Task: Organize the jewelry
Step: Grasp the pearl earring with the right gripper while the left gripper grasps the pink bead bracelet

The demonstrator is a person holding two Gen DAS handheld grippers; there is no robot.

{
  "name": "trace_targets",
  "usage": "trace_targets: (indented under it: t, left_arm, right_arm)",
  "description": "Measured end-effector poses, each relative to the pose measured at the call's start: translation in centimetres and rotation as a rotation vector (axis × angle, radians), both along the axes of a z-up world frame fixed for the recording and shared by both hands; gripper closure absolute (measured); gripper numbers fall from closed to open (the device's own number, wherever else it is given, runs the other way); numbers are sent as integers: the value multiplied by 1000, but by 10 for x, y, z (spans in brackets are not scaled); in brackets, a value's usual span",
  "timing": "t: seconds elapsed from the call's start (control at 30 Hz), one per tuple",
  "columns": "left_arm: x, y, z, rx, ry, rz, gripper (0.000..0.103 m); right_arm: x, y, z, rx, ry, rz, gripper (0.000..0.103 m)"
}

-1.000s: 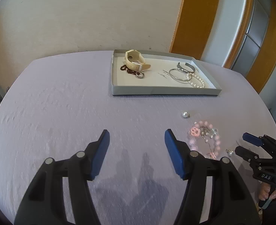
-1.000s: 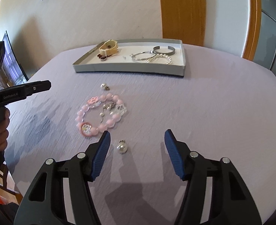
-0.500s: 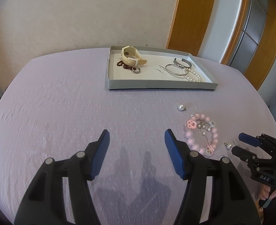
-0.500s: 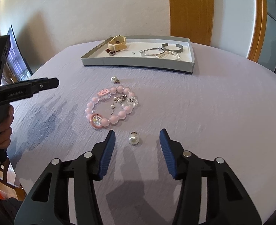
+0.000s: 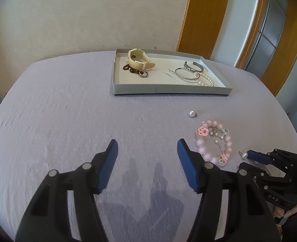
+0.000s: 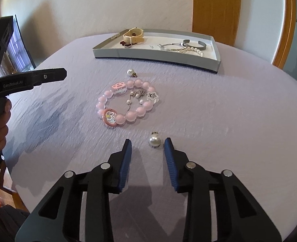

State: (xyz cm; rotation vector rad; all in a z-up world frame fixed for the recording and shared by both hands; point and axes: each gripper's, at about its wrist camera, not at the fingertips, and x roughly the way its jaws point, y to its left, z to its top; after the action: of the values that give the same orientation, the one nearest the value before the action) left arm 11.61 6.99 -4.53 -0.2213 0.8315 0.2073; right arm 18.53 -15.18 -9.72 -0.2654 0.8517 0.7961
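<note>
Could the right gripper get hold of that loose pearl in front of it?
Probably yes: the pearl lies bare on the tablecloth between the tips of the closing right gripper, nothing blocking.

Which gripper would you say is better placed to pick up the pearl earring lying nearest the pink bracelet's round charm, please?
The right gripper: its closing jaws already flank the pearl earring. The left gripper is open over bare cloth.

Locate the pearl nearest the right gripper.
Right wrist view: the pearl lies on the tablecloth between the closing right gripper tips, untouched, just below the pink bracelet.
</note>
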Motion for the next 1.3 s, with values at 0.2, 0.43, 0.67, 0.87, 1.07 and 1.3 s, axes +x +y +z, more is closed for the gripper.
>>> trace_targets:
  t: [0.2,0.43,0.67,0.87,1.07,1.3]
  left_arm:
    - [1,-4,-1,-2,3,-7,42]
    - [10,-18,-5,-6,14,-46,42]
    - [29,-43,-14,-13,35,-115,42]
    - [48,-66,-26,11,69,-171,48]
    - [65,-79,-40,35,111,-189,64]
    - [72,-84,-38,31,116,-205,90]
  right_arm:
    - [2,2,0,-6,-4,-7,76]
    - [4,2,0,-10,-7,-22,89]
    - [11,-10,9,33,-5,-57,89]
    - [22,-23,14,63,4,-90,89]
    - [28,-31,13,85,19,-103,89]
    - [32,-36,15,112,32,-117,89]
